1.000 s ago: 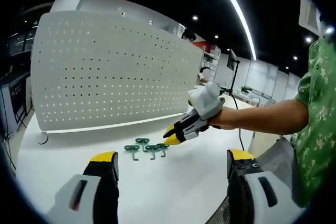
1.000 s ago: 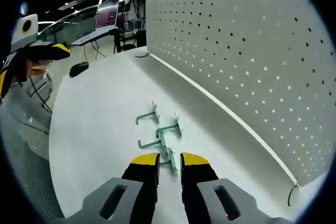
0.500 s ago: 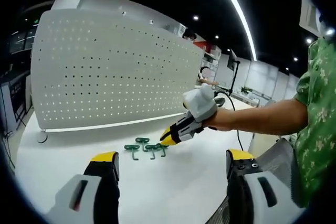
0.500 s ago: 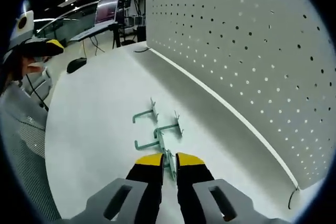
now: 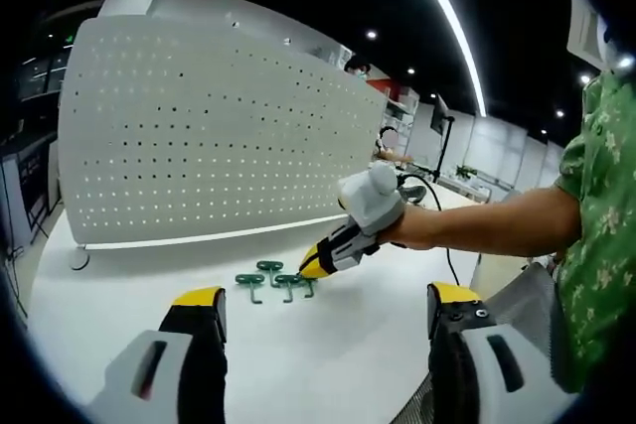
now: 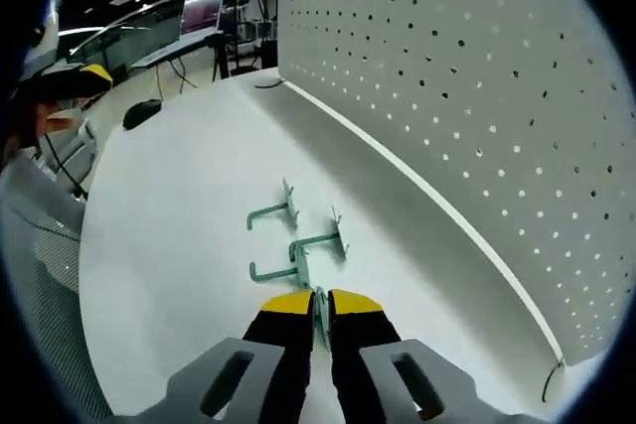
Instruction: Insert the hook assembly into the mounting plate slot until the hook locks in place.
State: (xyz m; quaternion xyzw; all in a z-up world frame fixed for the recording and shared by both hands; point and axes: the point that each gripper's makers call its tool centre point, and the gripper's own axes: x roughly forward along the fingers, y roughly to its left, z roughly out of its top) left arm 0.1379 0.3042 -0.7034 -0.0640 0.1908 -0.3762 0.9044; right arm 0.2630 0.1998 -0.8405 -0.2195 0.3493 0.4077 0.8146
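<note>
Yellow-tipped right gripper [image 6: 315, 302] has closed over the last second: jaws now pinched on the nearest green hook [image 6: 320, 307], low on the white table [image 6: 169, 206]. Three more hooks [image 6: 298, 240] lie just past it at 12 o'clock. Pegboard [image 6: 467, 86] stands at 2 o'clock, untouched. Left gripper [image 5: 316, 295] stays wide apart, holding nothing. Grasp looks made; lift and insertion remain.
</note>
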